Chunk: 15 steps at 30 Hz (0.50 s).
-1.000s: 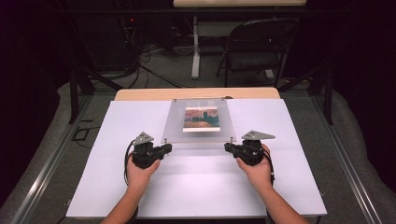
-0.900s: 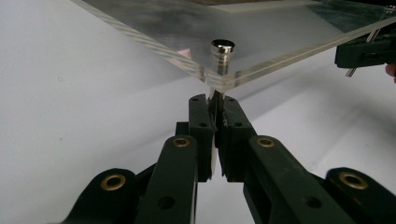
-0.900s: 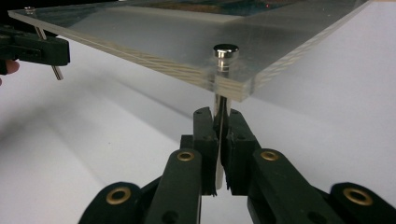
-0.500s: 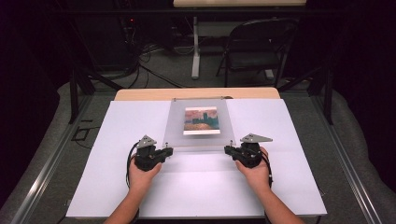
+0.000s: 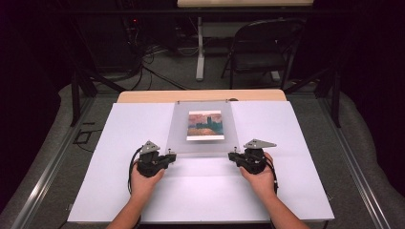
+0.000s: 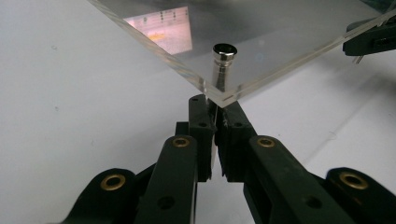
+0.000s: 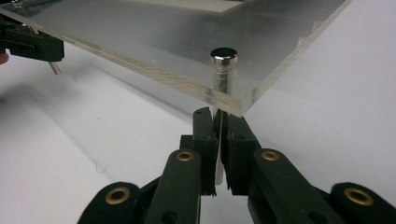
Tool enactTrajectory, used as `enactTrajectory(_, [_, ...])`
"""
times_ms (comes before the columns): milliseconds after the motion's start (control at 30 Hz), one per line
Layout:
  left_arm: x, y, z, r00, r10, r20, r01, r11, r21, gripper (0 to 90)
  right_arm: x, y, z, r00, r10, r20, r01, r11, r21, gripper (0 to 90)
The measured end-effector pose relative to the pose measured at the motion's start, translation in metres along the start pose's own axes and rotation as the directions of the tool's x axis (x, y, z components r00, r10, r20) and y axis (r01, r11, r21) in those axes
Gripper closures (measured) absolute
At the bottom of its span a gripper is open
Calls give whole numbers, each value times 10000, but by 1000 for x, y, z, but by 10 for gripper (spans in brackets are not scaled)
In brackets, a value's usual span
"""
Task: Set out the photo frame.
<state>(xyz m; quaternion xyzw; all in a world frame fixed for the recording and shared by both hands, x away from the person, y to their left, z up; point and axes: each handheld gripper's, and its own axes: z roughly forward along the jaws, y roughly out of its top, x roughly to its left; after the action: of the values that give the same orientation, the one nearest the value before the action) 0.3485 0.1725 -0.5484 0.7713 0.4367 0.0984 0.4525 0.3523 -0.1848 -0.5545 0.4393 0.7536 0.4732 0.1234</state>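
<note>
Your left gripper (image 6: 215, 109) and right gripper (image 7: 218, 119) each clamp a silver metal corner post (image 6: 220, 70) beneath the clear acrylic picture frame (image 5: 200, 143) just ahead.

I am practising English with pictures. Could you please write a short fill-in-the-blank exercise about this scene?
1. The clear acrylic frame lies on a ____ table.
2. The left gripper is shut on the frame's near-left ____ post.
3. The right gripper grips the near-____ corner post of the frame.
4. Inside the frame is a small ____.

Missing words: white; metal; right; picture
</note>
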Motion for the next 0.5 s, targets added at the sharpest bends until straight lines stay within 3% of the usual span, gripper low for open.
enactTrajectory(500, [-1, -8, 12, 9999, 136, -20, -135, 9986, 513, 844, -6, -8, 7, 9999, -41, 156, 33, 9988, 496, 840])
